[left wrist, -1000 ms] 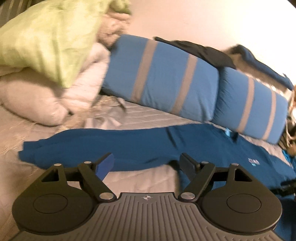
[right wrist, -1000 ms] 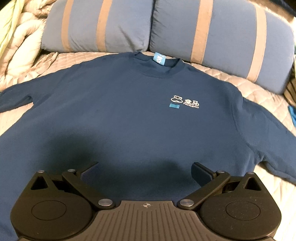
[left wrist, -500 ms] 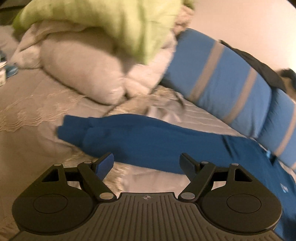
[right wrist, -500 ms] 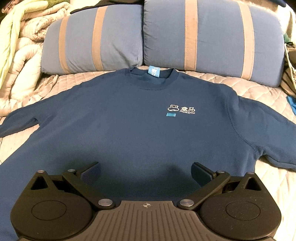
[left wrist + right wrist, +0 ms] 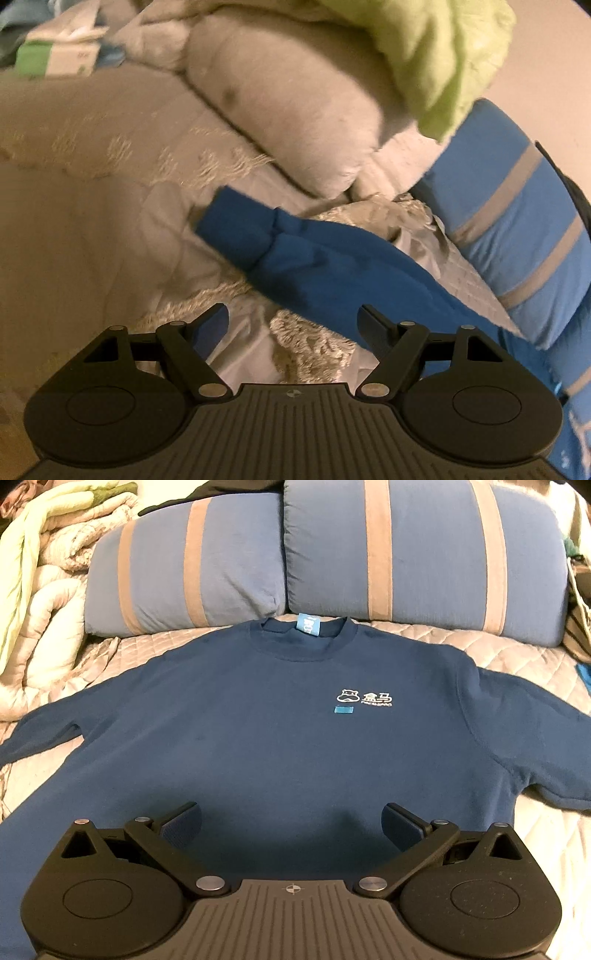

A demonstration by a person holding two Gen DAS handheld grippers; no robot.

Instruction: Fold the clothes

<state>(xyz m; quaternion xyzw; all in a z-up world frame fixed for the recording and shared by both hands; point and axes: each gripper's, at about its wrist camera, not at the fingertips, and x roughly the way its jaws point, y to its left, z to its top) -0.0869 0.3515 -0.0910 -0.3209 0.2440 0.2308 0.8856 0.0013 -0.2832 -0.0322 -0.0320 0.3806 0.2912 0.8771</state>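
Bedding carries the sweatshirt [image 5: 258, 738]; both downward-tilted hand-held grippers [image 5: 293, 325] [image 5: 291, 825] gape empty.

Light is warm, dim and yellowish in both my views. My left view is smeared by motion blur, worst on the quilt [image 5: 92, 177] and box [image 5: 55, 55]. My right view is sharp; a soft shadow lies on the sweatshirt [image 5: 277, 746] ahead of my gripper [image 5: 291, 825]. Fisheye bending curves the edges; corners are black.
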